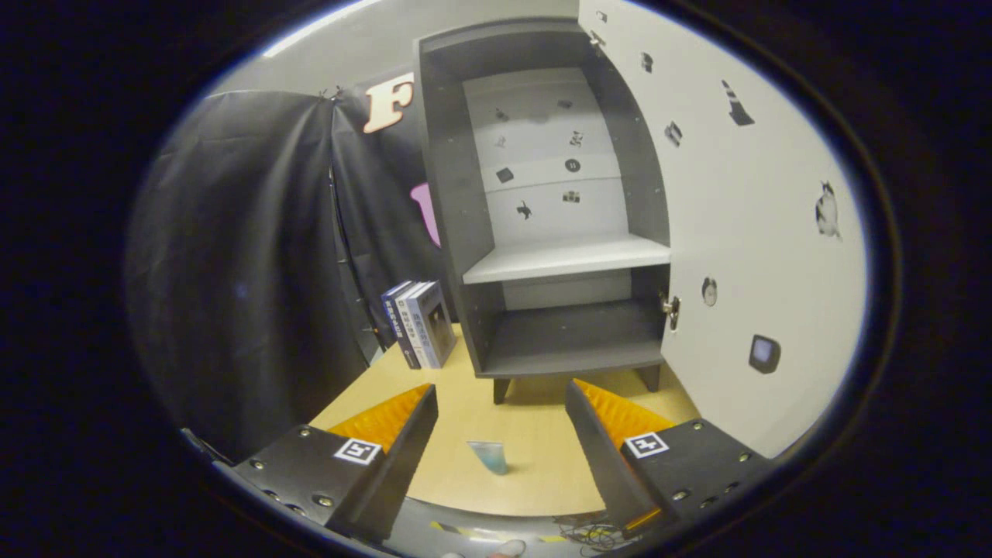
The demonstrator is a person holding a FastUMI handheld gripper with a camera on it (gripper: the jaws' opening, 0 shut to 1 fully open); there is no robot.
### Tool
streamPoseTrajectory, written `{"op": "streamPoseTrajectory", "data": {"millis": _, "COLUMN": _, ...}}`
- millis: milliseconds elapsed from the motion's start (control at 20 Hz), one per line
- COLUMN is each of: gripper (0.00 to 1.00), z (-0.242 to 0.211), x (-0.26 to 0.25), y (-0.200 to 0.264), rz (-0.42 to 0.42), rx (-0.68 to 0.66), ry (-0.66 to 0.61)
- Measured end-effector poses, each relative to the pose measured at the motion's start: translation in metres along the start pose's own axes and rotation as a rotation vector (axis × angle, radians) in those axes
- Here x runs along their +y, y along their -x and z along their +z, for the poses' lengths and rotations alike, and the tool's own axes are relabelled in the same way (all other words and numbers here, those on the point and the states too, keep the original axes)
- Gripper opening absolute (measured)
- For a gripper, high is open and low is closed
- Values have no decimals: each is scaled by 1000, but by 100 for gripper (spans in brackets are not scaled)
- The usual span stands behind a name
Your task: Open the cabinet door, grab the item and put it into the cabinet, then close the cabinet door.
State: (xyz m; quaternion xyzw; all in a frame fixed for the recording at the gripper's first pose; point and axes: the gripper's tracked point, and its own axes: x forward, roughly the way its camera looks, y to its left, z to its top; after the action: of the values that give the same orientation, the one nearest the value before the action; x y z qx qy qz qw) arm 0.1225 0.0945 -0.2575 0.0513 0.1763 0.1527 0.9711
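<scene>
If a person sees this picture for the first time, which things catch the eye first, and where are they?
The open cabinet stands beyond the fingers, its white door swung wide to the right and its shelves bare. The gripper is open, and a small bluish item lies on the table between its fingers. Books stand left of the cabinet.

Lighting, my feed: bright ceiling strip, pale cabinet door well lit; heavy fisheye bending, soft edges.
</scene>
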Motion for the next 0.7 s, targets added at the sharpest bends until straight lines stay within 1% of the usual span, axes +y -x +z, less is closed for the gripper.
{"op": "streamPoseTrajectory", "data": {"millis": 150, "gripper": 99, "z": -40, "x": 6, "y": -34, "rz": 7, "rx": 66, "ry": -10}}
{"op": "streamPoseTrajectory", "data": {"millis": 300, "gripper": 99, "z": -85, "x": 9, "y": -63, "rz": 15, "rx": 145, "ry": 20}}
{"op": "streamPoseTrajectory", "data": {"millis": 450, "gripper": 98, "z": -117, "x": 16, "y": -90, "rz": 23, "rx": 187, "ry": 20}}
{"op": "streamPoseTrajectory", "data": {"millis": 700, "gripper": 98, "z": -163, "x": 9, "y": -121, "rz": -12, "rx": 254, "ry": 16}}
